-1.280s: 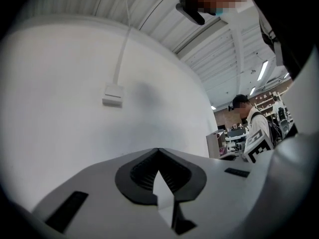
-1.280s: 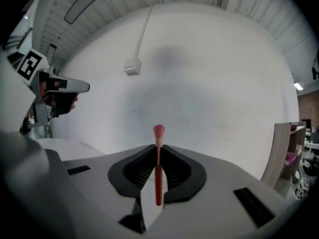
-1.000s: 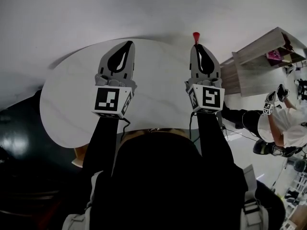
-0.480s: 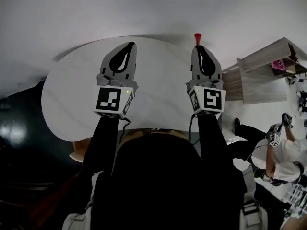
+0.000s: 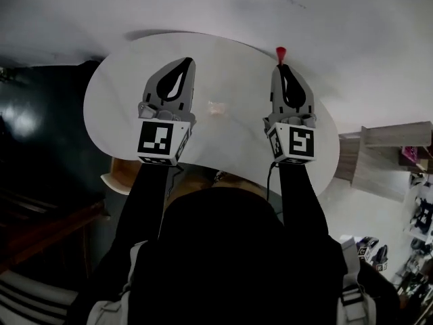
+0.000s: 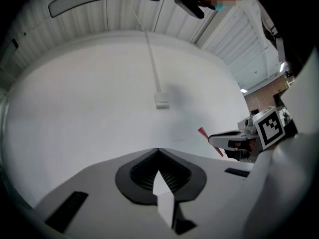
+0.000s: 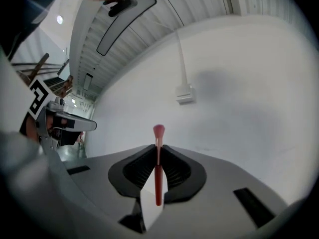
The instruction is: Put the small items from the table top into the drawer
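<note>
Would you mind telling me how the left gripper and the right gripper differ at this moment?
The left gripper has its jaws together with nothing between them; the right gripper is shut on a slim red stick. Nothing pokes past the left gripper's tips, while the stick's flared end stands beyond the right gripper's. Both are grey, carry a marker cube and are held side by side over the white table.
</note>
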The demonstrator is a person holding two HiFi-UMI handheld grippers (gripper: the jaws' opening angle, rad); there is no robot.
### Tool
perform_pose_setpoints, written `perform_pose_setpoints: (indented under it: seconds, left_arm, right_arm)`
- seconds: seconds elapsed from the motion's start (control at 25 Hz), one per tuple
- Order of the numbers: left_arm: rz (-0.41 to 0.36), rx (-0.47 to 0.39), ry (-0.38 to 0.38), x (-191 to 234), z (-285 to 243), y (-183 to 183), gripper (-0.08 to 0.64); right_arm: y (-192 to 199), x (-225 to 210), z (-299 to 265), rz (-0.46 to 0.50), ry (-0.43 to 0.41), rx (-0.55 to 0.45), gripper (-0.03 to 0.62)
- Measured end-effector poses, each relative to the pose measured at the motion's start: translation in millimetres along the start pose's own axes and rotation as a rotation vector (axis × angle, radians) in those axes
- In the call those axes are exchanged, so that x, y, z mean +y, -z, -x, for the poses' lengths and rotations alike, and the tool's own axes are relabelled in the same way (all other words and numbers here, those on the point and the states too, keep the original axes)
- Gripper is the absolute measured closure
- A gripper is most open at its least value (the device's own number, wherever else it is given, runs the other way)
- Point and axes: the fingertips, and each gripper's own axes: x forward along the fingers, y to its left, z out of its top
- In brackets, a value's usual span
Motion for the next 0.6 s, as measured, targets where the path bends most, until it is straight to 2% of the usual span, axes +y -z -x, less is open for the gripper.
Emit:
perform_pose_setpoints:
  seconds: [0.16,0.36,0.6]
  left_arm:
    - [-0.007,0.026,-0.129,58.3,56.8,7.5,0.546]
    - [-0.02,0.04,-0.238,110.4,124.4,12.4,0.546]
    - [-0.019,0.077,-0.43,170.5,222.7,24.2,0.546]
  right_arm:
    - [-6.7,71.1,-22.8,-0.027,-0.118,-0.004,0.529]
    - [-12.9,151.6,-34.5,-0.026,-0.228,-0.003,0.528]
    - [-20.2,270.1,-48.5,-0.045,-0.442,-0.018,0.528]
